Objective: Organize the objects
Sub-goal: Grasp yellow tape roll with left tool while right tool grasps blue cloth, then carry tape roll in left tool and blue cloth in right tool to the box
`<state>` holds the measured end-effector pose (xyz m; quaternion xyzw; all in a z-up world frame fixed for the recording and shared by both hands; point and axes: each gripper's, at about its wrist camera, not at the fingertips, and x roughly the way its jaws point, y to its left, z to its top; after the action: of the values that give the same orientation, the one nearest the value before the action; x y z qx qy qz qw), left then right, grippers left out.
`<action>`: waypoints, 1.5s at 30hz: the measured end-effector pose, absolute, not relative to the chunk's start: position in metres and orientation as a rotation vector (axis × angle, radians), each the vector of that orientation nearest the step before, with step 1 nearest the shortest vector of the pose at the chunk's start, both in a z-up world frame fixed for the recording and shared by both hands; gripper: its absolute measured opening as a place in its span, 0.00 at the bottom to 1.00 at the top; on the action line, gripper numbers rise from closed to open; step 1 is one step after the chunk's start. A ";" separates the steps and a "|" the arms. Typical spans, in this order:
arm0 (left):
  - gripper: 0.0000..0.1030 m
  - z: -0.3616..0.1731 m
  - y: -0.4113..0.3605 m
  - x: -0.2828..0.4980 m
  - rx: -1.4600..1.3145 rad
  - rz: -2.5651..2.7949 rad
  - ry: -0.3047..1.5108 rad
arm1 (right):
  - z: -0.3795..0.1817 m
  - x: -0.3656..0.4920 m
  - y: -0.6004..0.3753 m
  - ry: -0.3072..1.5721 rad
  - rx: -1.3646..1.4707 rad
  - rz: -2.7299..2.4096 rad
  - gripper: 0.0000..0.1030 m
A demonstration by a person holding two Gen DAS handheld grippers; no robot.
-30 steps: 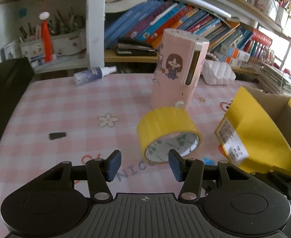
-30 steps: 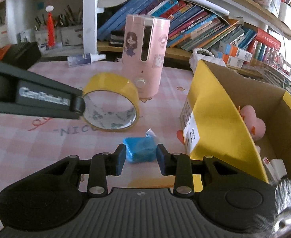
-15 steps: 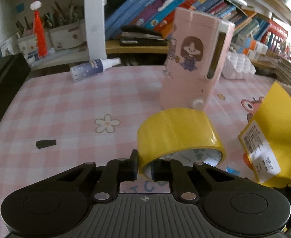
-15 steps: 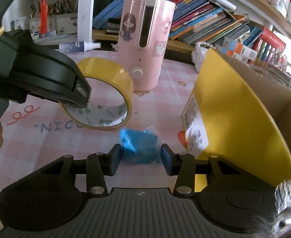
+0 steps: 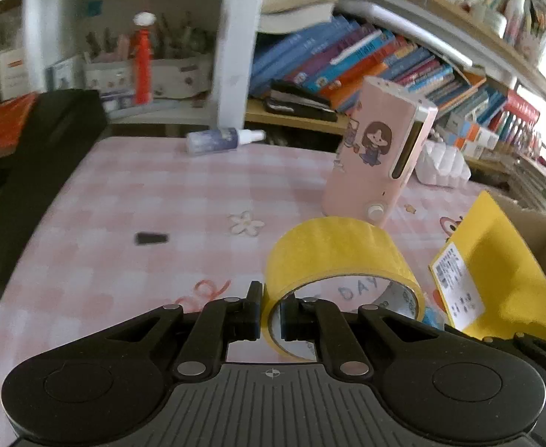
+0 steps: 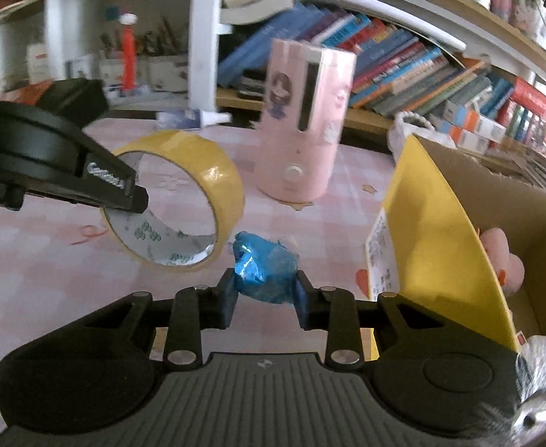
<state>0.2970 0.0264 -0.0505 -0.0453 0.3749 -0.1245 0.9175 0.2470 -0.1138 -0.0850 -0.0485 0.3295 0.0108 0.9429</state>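
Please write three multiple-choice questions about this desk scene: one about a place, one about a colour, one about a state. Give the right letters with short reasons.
1. Where does the pink toy lie?
A. inside the cardboard box
B. on the bookshelf
C. under the tape roll

2. What colour is the wrapped packet in the right gripper?
A. red
B. blue
C. green

3. How does the left gripper hold the tape roll?
A. it only hovers over it
B. both fingers press on the outside
C. one finger outside, one inside the ring

Answers:
1 A: it shows behind the wall of the cardboard box.
2 B: the wrapper is shiny blue.
3 C: the yellow band passes between the fingers.
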 end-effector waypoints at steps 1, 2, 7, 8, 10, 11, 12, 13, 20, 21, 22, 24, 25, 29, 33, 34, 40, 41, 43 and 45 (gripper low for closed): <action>0.07 -0.049 0.032 0.290 -0.106 -0.252 0.770 | -0.081 0.241 -0.113 0.671 -0.096 0.037 0.28; 0.07 -0.047 0.038 0.282 -0.124 -0.249 0.771 | -0.078 0.236 -0.113 0.668 -0.091 0.050 0.28; 0.07 -0.038 0.067 0.244 -0.205 -0.240 0.769 | -0.058 0.205 -0.116 0.653 -0.064 0.121 0.28; 0.07 -0.035 0.072 0.235 -0.218 -0.241 0.767 | -0.054 0.199 -0.117 0.655 -0.064 0.134 0.28; 0.07 -0.029 0.082 0.219 -0.235 -0.247 0.760 | -0.046 0.187 -0.122 0.659 -0.064 0.153 0.28; 0.07 -0.026 0.086 0.211 -0.243 -0.251 0.757 | -0.043 0.180 -0.125 0.663 -0.063 0.161 0.28; 0.07 -0.024 0.091 0.202 -0.250 -0.257 0.753 | -0.039 0.173 -0.127 0.670 -0.064 0.162 0.28; 0.07 -0.020 0.095 0.193 -0.257 -0.263 0.748 | -0.035 0.165 -0.130 0.680 -0.063 0.164 0.28; 0.07 -0.004 0.110 0.140 -0.319 -0.300 0.722 | -0.014 0.108 -0.145 0.719 0.001 0.126 0.28; 0.07 -0.003 0.111 0.134 -0.324 -0.309 0.722 | -0.013 0.101 -0.145 0.721 0.016 0.117 0.28; 0.07 -0.003 0.111 0.128 -0.326 -0.320 0.723 | -0.013 0.094 -0.145 0.720 0.031 0.108 0.28; 0.07 -0.003 0.110 0.117 -0.322 -0.338 0.726 | -0.012 0.079 -0.144 0.717 0.048 0.096 0.28; 0.07 -0.003 0.109 0.113 -0.319 -0.346 0.729 | -0.011 0.073 -0.142 0.713 0.053 0.088 0.28; 0.07 -0.004 0.105 0.097 -0.306 -0.382 0.733 | -0.010 0.051 -0.141 0.715 0.064 0.076 0.28; 0.07 -0.004 0.098 0.083 -0.295 -0.423 0.739 | -0.012 0.033 -0.142 0.727 0.071 0.063 0.28; 0.07 -0.005 0.097 0.080 -0.296 -0.434 0.743 | -0.013 0.029 -0.142 0.731 0.073 0.060 0.28; 0.07 -0.007 0.081 0.065 -0.279 -0.496 0.756 | -0.021 0.005 -0.151 0.760 0.097 0.028 0.28; 0.07 -0.008 0.078 0.063 -0.274 -0.506 0.759 | -0.022 0.000 -0.153 0.762 0.104 0.019 0.28; 0.07 -0.009 0.070 0.059 -0.262 -0.529 0.767 | -0.023 -0.009 -0.159 0.765 0.119 -0.003 0.28; 0.07 -0.010 0.063 0.056 -0.254 -0.552 0.776 | -0.025 -0.017 -0.166 0.767 0.138 -0.025 0.28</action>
<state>0.0563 0.0630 -0.0098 -0.1218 0.3723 -0.2649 0.8811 -0.0169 -0.1656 -0.0247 0.0672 0.3740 -0.0123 0.9249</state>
